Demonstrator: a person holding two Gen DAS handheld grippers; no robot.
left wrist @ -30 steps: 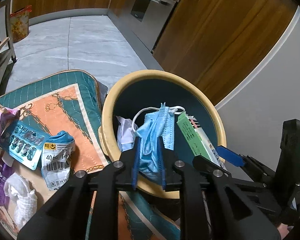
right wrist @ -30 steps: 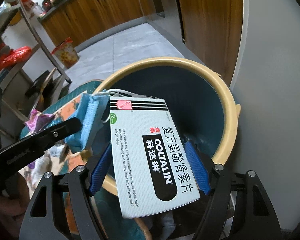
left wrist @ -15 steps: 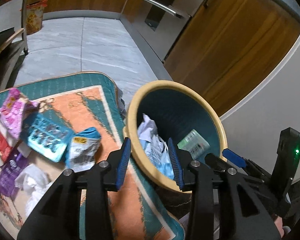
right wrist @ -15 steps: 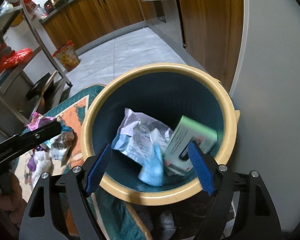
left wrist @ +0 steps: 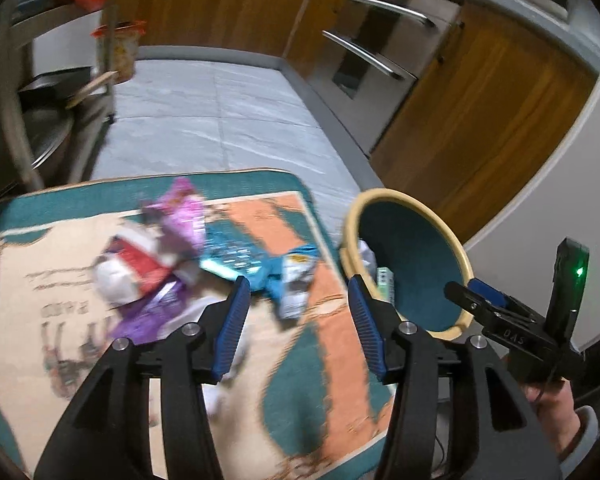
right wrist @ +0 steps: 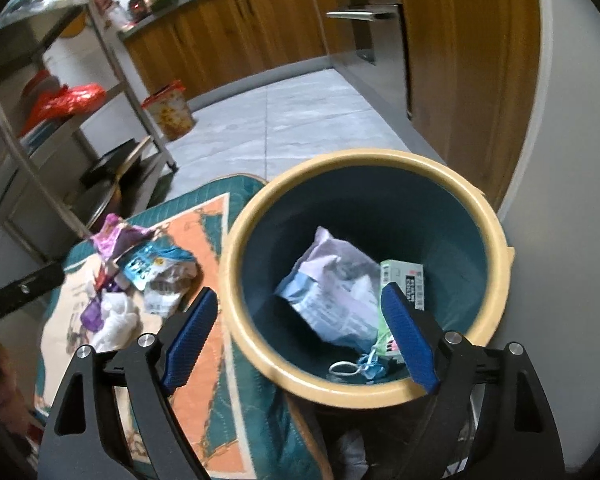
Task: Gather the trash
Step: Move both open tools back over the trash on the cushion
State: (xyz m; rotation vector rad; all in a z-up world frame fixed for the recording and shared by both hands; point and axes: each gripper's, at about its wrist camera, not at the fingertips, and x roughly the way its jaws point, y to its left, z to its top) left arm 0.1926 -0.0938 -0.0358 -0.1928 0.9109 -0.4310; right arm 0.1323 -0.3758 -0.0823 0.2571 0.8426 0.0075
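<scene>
The mask and medicine box [right wrist: 402,280] have dropped into the bin [right wrist: 496,276], and the left gripper [left wrist: 298,320] is swinging back over the rug [left wrist: 320,360] toward the wrapper pile [left wrist: 172,256]. It should be settling on one wrapper squarely. Both grippers are gaping wide and empty, the right gripper [right wrist: 300,336] hovering over the bin.

Left wrist: we look down across the teal-and-orange patterned mat [left wrist: 308,364]. Right wrist: we sit close above the yellow-rimmed teal bin [right wrist: 496,264], facing in. Both share bin [left wrist: 458,256] and mat [right wrist: 216,344].
</scene>
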